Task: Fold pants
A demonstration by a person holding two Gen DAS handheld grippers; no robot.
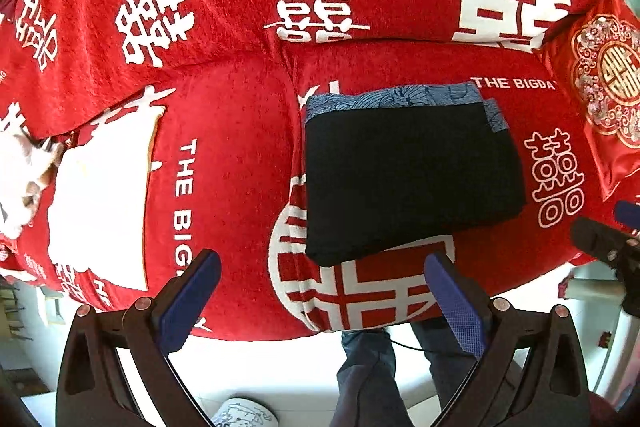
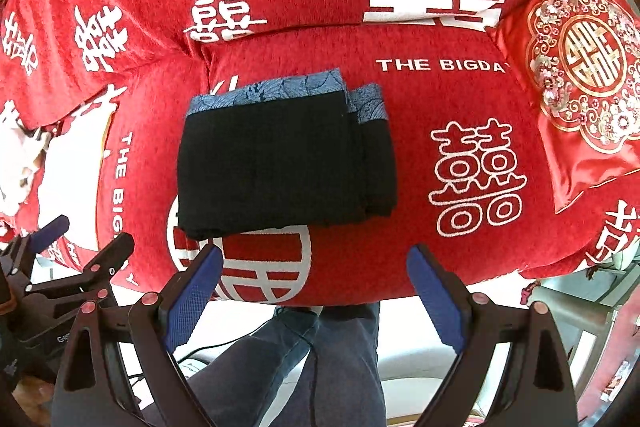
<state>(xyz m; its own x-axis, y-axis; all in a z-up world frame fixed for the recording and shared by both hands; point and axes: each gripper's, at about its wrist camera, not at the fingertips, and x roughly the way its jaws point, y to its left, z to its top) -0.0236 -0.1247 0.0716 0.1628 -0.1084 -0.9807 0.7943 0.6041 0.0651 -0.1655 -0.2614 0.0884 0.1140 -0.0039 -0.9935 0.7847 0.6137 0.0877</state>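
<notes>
Pants (image 2: 286, 163) lay on the right seat cushion of the sofa (image 2: 460, 255), already a compact dark rectangle with the blue patterned waistband (image 2: 280, 89) showing along the far edge. Both tools hung back over the sofa's front edge, clear of the cloth: the left gripper (image 1: 322, 303) with its blue-padded fingers (image 1: 456, 303) spread wide and empty, the right gripper (image 2: 316, 295) likewise wide and holding nothing.

To my eye the folding looked as good as done, so the step in hand was to tidy. On the right side one layer stuck out past the top one; squaring that edge would want a light pinch at the corner and a short slide inward, low to the cushion, so the stack beneath did not drag or open.

The red cover carried white print: "THE BIGDA" on the seat, "THE BIG" down the neighbouring cushion, "WEDDING" on the backrest, and double-happiness characters all over. A red satin cushion (image 2: 576, 75) with a gold emblem leaned at the right end.
</notes>
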